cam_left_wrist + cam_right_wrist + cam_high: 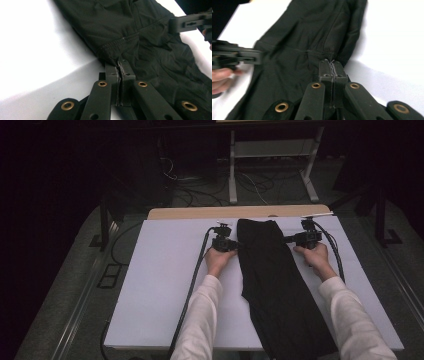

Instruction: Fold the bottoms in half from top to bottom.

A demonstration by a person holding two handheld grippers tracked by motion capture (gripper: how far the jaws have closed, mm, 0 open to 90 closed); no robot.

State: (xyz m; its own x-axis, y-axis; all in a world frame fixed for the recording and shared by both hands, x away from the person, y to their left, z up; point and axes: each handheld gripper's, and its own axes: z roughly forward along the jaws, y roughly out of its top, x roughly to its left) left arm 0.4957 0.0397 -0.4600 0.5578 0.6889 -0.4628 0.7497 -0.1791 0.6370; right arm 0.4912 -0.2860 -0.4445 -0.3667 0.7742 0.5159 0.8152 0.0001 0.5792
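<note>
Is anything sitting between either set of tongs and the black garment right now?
Nothing visible. The left tongs are shut on one side edge of the black garment, the right tongs on the opposite edge, on the white table.

**Work table and its load**

Flat white rectangular board (160,285) laid on a light wooden tabletop (200,213), whose far edge shows as a strip beyond the board. On the board: one long black fabric garment (272,285), lying lengthwise right of centre, its near end overhanging the front edge.
</note>
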